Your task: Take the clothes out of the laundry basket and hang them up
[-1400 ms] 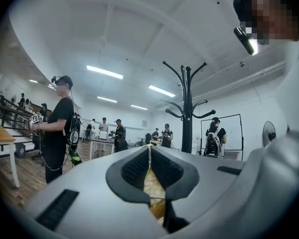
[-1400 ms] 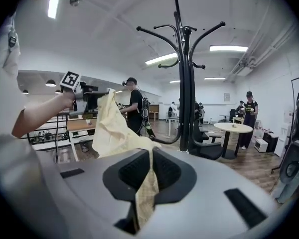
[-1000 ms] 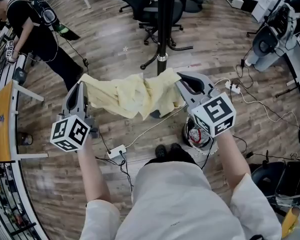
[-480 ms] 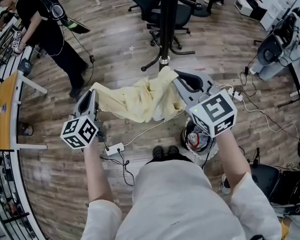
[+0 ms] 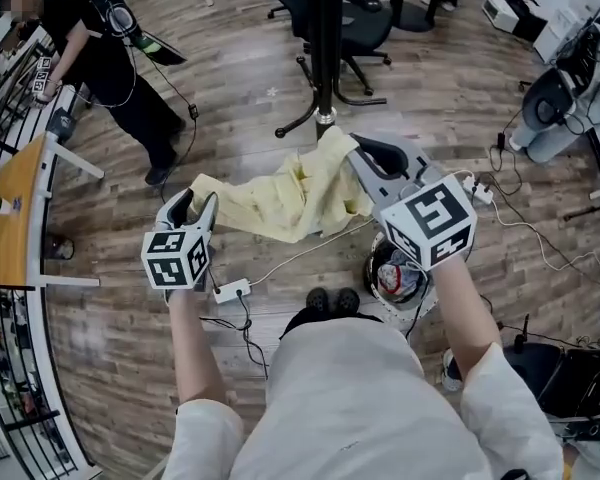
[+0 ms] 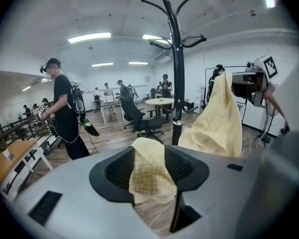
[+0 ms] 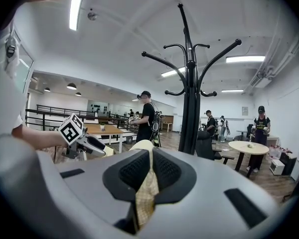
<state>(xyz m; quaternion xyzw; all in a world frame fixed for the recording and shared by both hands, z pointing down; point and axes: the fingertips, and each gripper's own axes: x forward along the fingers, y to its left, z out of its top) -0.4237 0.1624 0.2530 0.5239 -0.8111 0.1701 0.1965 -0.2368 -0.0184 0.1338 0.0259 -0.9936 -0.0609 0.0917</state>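
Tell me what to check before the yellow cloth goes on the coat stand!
1. Right gripper pinching the yellow cloth: ok, jaws shut on it.
2. Left gripper holding its corner: not ok; its jaws have just been opening and the corner lies loose between them.
3. Coat stand hooks bare: ok.
4. Cloth clear of the floor: cannot tell from above.
5. Safe walking: not ok, a power strip lies by the shoes.
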